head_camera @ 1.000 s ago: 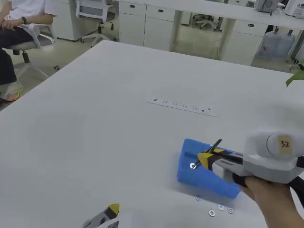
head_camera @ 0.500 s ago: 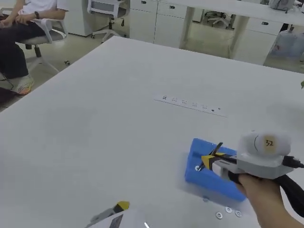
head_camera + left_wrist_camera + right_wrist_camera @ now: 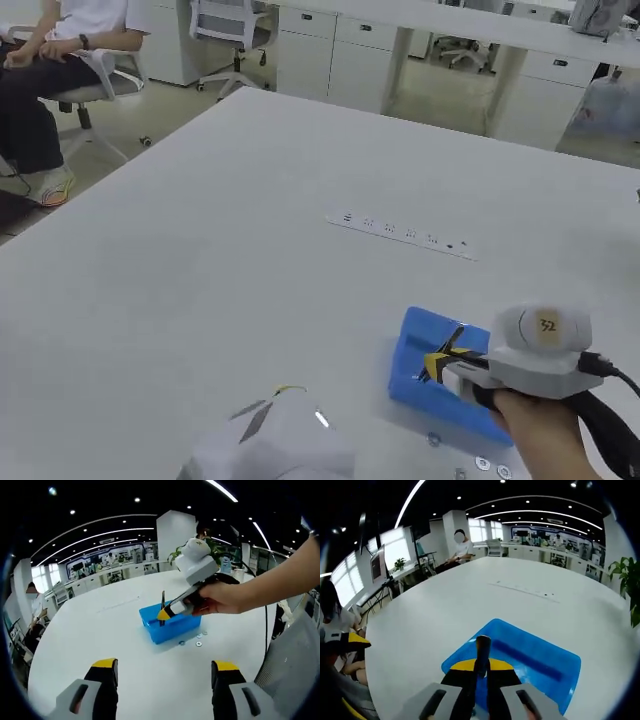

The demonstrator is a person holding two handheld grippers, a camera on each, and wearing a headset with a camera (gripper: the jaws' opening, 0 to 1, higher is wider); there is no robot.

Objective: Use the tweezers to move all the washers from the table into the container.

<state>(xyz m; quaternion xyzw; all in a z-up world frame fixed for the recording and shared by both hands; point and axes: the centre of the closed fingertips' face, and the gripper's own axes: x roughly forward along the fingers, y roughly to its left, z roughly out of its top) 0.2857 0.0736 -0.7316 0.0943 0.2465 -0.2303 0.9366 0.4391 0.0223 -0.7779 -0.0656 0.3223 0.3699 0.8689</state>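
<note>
left gripper (image 3: 298, 404) blurred, cut by bottom edge, washers (image 3: 483, 463) barely resolvable

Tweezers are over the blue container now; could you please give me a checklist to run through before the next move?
1. The right gripper is shut on the tweezers: ok.
2. The tweezers' tip is over the blue container: ok.
3. The tip holds a washer: cannot tell.
4. All washers are off the table: not ok, several lie beside the container.
5. The left gripper is open, empty and apart from the container: ok.
</note>
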